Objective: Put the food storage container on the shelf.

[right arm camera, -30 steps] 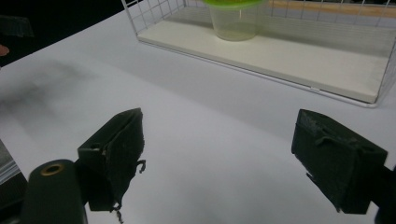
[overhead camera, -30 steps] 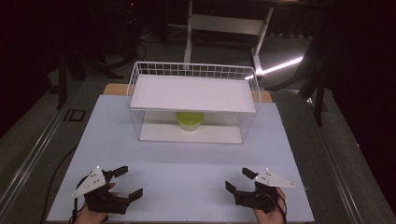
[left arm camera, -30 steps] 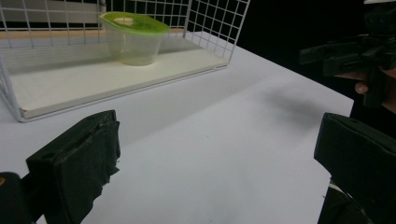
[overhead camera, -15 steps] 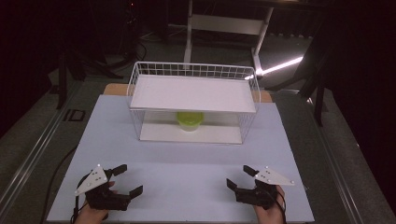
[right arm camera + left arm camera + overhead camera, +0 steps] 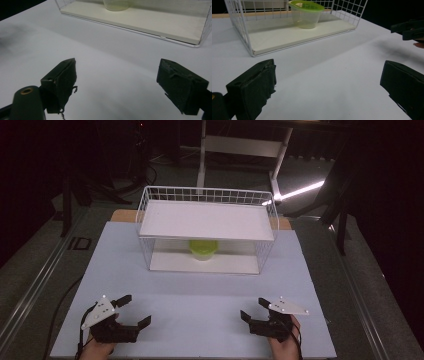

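Observation:
A white wire rack (image 5: 207,227) with an upper shelf stands at the far middle of the white table (image 5: 200,285). On its lower shelf sits a clear cup with a green lid (image 5: 203,249), also in the left gripper view (image 5: 305,13) and at the top edge of the right gripper view (image 5: 116,5). My left gripper (image 5: 134,310) rests near the front left edge, jaws wide apart and empty (image 5: 327,82). My right gripper (image 5: 254,309) sits near the front right edge, open and empty as well (image 5: 116,82).
A white stand (image 5: 240,150) and dark floor lie beyond the table. A wooden strip (image 5: 122,215) edges the table behind the rack. The right gripper appears at the right edge of the left gripper view (image 5: 409,28).
Both grippers have shifted slightly along the front edge; their jaws stay open. The rack and cup have not moved.

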{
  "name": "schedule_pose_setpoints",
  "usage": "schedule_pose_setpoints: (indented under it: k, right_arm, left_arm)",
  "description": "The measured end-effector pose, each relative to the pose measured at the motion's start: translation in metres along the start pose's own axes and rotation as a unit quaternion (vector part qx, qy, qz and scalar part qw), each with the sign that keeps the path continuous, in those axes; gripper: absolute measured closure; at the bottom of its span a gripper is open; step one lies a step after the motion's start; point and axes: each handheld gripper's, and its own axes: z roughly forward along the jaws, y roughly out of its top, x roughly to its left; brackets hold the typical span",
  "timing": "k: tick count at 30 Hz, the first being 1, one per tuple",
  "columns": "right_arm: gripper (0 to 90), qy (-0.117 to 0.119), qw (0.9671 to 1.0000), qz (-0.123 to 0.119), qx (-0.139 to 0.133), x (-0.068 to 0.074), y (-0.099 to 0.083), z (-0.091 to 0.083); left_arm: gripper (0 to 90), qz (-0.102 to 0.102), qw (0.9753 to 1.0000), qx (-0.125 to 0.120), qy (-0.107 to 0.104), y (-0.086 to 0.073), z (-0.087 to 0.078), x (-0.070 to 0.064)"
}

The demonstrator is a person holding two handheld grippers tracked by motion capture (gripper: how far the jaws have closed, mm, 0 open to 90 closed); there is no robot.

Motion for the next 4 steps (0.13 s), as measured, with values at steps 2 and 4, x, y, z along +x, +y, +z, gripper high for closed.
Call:
schedule_pose_setpoints:
  k: [2,4]
  right_arm:
    - [16.0,-0.005,1.0,0.003,0.002,-0.0014,-0.0004,-0.0002]
    - [16.0,-0.007,0.9999,0.007,0.001,-0.0024,-0.0001,-0.0007]
  left_arm:
    - [1.3,-0.002,1.0,-0.001,0.002,0.0001,-0.0005,0.0007]
    - [1.3,-0.004,1.0,-0.004,0.004,0.0002,-0.0013,0.001]
